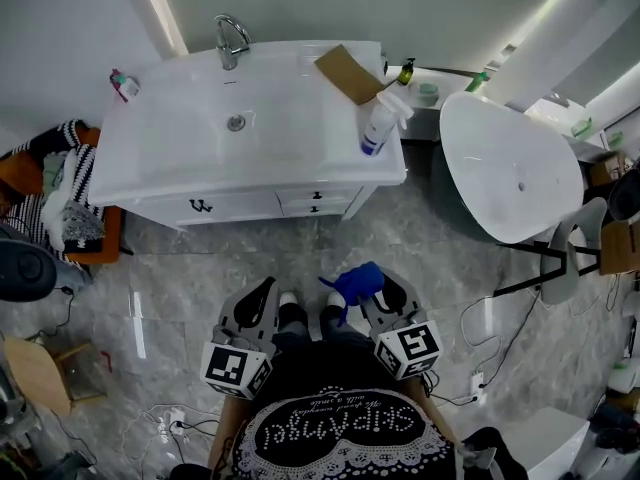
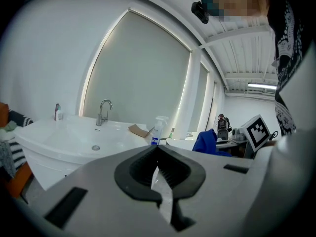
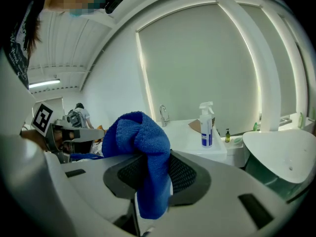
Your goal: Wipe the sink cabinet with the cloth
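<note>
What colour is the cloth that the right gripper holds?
The cloth is bright blue. It shows best in the right gripper view, clamped between the jaws of the right gripper.

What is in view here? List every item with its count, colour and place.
sink cabinet: one, white, against the wall ahead
faucet: one, chrome, at the basin's back edge
spray bottle: one, white and blue, right side of the cabinet top
cardboard piece: one, brown, behind the spray bottle
small bottle: one, pink-topped, back left corner of the cabinet top
bathtub: one, white, right of the cabinet
cloth: one, blue, clamped in the right gripper
left gripper: one, grey, jaws together, empty
right gripper: one, grey, shut on the cloth
</note>
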